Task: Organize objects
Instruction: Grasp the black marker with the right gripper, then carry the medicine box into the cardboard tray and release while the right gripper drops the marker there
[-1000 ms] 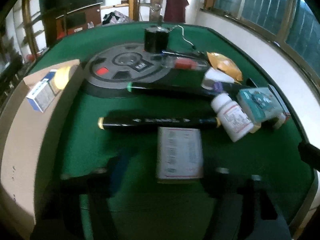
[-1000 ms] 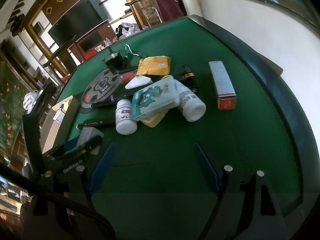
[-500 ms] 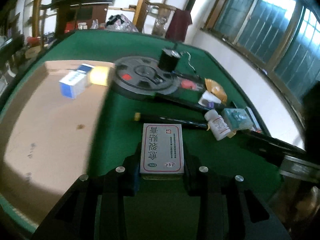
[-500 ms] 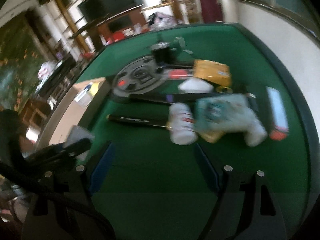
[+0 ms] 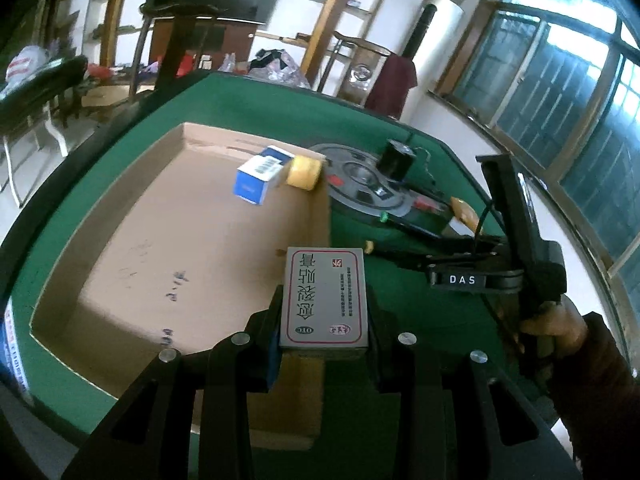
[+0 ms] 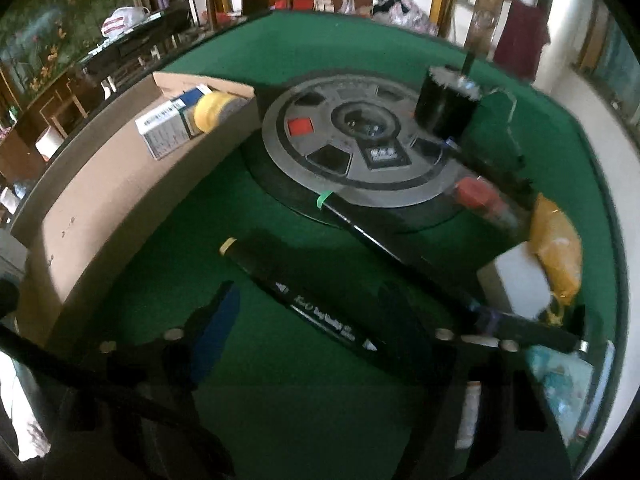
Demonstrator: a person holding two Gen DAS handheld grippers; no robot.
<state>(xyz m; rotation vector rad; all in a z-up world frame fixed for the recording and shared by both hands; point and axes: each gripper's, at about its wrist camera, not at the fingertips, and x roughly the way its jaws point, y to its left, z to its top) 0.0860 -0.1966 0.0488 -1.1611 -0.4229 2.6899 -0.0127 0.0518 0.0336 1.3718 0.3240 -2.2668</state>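
Your left tongs (image 5: 324, 344) clamp the grey medicine box (image 5: 325, 298) above the cardboard box's (image 5: 168, 248) near wall. Your right tongs (image 6: 316, 320) have just been narrowing, half open, astride the black marker (image 6: 304, 300) beside that cardboard box (image 6: 120, 184), pads not visibly pressing it.

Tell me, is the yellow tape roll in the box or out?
In. The yellow tape roll lies inside the cardboard box, in its far corner beside the blue and white carton.

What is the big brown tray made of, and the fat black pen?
The brown tray looks like plain cardboard: matte, tan, with scuffed marks and folded walls. The black pen is probably smooth plastic, since its barrel has a slight sheen and carries white print.
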